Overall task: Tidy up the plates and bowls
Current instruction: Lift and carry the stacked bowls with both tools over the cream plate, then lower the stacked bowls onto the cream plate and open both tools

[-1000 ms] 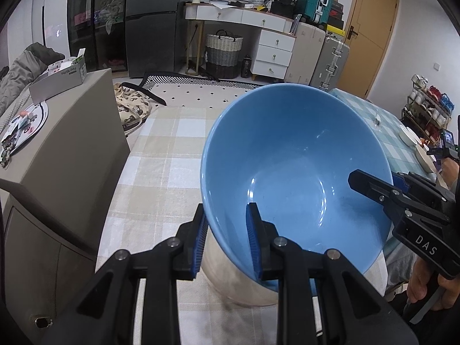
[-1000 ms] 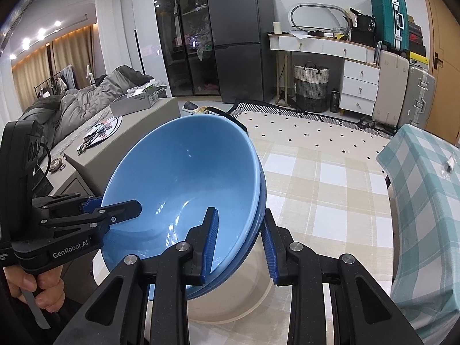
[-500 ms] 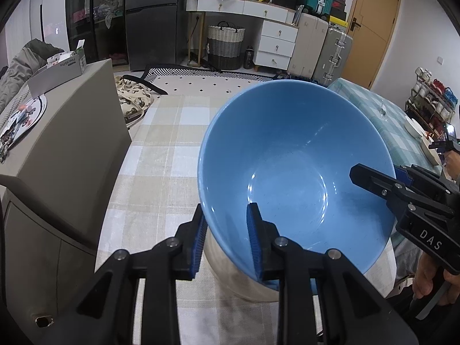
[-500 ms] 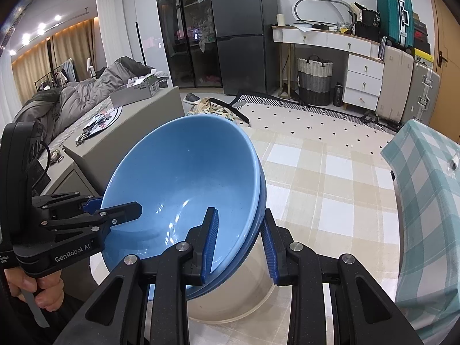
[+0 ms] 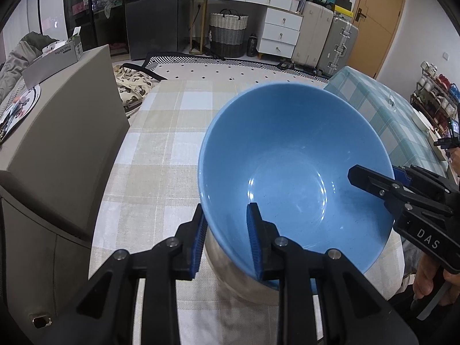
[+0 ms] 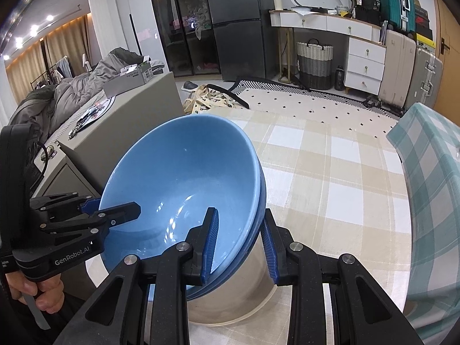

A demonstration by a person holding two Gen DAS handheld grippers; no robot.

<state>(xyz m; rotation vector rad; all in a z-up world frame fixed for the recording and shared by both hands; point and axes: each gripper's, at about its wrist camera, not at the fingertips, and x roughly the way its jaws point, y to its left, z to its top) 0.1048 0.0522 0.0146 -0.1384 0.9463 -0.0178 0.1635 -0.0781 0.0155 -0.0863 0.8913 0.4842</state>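
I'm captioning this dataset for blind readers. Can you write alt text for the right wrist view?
Two handheld grippers clamp opposite rims of a stack of blue bowls tilted over a beige container: the right gripper in the foreground, the left gripper at the left. Below lies a beige checked tablecloth, with a cluttered living room beyond.
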